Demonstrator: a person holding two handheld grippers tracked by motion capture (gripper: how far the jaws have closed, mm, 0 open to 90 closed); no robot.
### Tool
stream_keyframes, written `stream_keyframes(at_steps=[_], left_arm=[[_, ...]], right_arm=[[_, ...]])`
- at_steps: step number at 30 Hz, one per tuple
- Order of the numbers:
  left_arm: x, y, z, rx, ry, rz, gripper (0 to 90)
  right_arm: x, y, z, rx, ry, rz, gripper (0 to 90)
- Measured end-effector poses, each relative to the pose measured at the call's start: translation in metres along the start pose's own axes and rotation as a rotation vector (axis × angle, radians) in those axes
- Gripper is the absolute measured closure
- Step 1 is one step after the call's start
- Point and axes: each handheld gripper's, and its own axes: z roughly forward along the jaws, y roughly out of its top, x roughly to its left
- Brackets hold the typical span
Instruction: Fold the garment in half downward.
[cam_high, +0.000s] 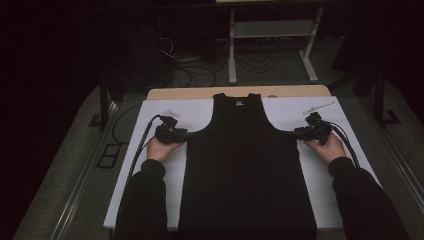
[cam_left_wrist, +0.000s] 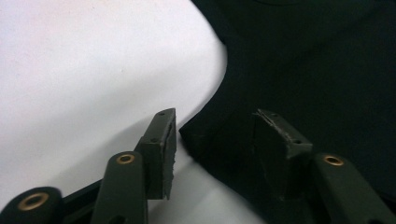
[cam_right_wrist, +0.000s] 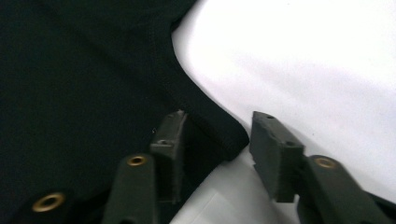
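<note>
1. High view: black tank top spread flat on white sheet, neck away from the person; left gripper at its left armpit corner, right gripper at its right armpit corner.
2. Left gripper view: jaws parted wide, astride the armpit corner of the fabric, nothing clamped.
3. Right gripper view: jaws likewise wide apart, the hemmed armpit corner lying between them, ungripped.

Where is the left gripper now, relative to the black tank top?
In the high view the left gripper is at the left side of the black tank top, at its underarm corner on the white sheet. Its open jaws straddle that corner.
</note>
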Motion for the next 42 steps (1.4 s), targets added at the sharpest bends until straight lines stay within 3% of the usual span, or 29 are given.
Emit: stream_keyframes(at_steps=[10, 15, 16, 19, 25, 36, 42], left_arm=[[-0.003, 0.000, 0.006, -0.013, 0.047, 0.023, 68.8], [-0.003, 0.000, 0.004, -0.008, 0.051, 0.023, 83.1], [-0.002, 0.000, 0.004, -0.011, 0.043, 0.005, 84.9], [0.000, 0.000, 0.003, -0.010, 0.027, -0.029, 86.1], [-0.003, 0.002, -0.003, -0.026, 0.018, -0.057, 86.5], [-0.001, -0.008, -0.018, -0.102, -0.037, -0.104, 86.5], [-0.004, -0.003, -0.026, -0.180, -0.090, -0.154, 86.5]], right_arm=[[0.000, 0.002, 0.000, 0.018, -0.017, 0.031, 79.4], [0.000, 0.003, 0.000, 0.018, -0.004, 0.053, 81.8], [0.000, 0.002, 0.000, 0.019, 0.001, 0.056, 81.8], [-0.003, 0.002, 0.000, 0.015, 0.020, 0.071, 82.3], [-0.006, 0.001, -0.004, -0.013, 0.070, 0.117, 84.0], [0.000, 0.000, -0.015, -0.073, 0.127, 0.127, 84.4], [0.005, -0.005, -0.025, -0.106, 0.143, 0.133, 84.3]])
